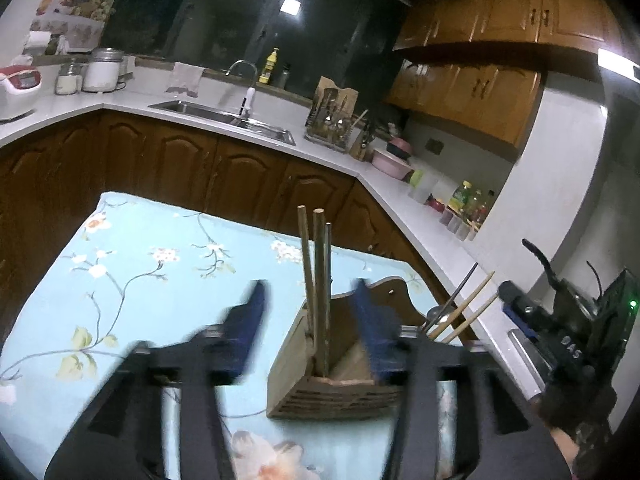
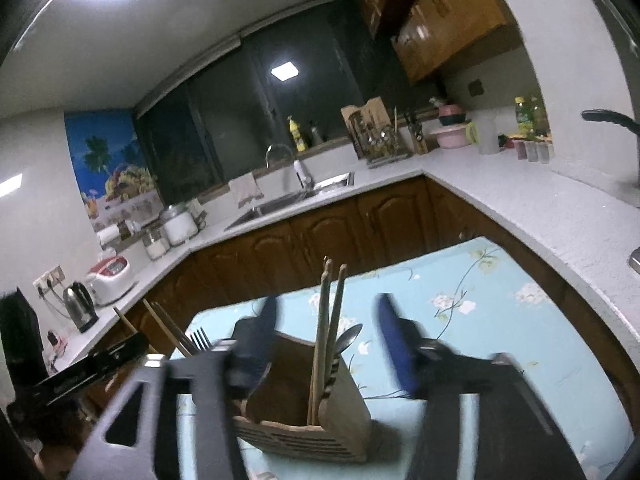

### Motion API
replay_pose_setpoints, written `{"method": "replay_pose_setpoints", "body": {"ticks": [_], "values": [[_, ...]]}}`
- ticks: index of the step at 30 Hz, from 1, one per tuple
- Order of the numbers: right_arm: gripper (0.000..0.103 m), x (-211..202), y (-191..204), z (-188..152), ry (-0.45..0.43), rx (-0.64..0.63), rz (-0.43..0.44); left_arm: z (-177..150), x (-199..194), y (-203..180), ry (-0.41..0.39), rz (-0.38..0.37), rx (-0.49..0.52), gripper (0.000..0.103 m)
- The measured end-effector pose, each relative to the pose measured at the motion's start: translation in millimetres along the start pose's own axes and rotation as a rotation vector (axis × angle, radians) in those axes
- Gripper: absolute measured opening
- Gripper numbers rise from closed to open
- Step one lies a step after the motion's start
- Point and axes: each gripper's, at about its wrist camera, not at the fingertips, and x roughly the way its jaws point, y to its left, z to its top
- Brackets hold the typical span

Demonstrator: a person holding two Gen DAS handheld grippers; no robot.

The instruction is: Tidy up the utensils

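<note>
A slatted brown wooden utensil holder (image 1: 336,364) stands on the floral light-blue cloth-covered surface (image 1: 132,280) near its right edge, with bare cloth open to the left, holding upright brown wooden chopsticks (image 1: 316,280). The left hand-held gripper (image 1: 310,328) is spread wide around the holder, gripping nothing; the right hand-held gripper (image 2: 328,340) is likewise spread, empty, with pale wooden chopsticks (image 2: 328,320) and a metal spoon (image 2: 349,338) between its fingers. Motion blur smears the blue fingertips (image 1: 250,328), and the holder's compartments are hard to make out.

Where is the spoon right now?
In the right wrist view the spoon stands bowl-up in the wooden holder, just right of the chopsticks, on the blue floral cloth.
</note>
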Motion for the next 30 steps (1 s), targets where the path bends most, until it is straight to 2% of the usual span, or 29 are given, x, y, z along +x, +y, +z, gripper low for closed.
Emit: {"method": "replay_pose_setpoints", "body": {"ticks": [1,2,4,6,11,19,25,30], "values": [[0.08,-5,-1,0,-0.013,0.001,-0.002,-2,-6,3,-0.006,0.003,-0.012,0.08],[0.084,-10,-1,0,-0.027,0.0,-0.002,-6,-14,7,-0.019,0.011,-0.033,0.085],[0.097,-20,-1,-2,-0.044,-0.003,-0.003,-15,-24,15,-0.02,0.017,-0.066,0.09],[0.101,-29,-2,-8,-0.04,-0.001,0.003,-24,-31,22,-0.008,0.027,-0.091,0.091],[0.101,-46,5,-32,0.027,-0.045,0.02,-51,-53,34,0.025,0.055,-0.126,0.092],[0.101,-102,13,-75,0.091,-0.056,0.057,-81,-102,30,0.02,0.098,-0.057,0.093],[0.101,-140,18,-89,0.107,-0.054,0.086,-91,-139,22,-0.004,0.112,-0.012,0.094],[0.101,-177,19,-100,0.074,-0.052,0.074,-104,-169,8,-0.042,0.111,0.025,0.098]]}}
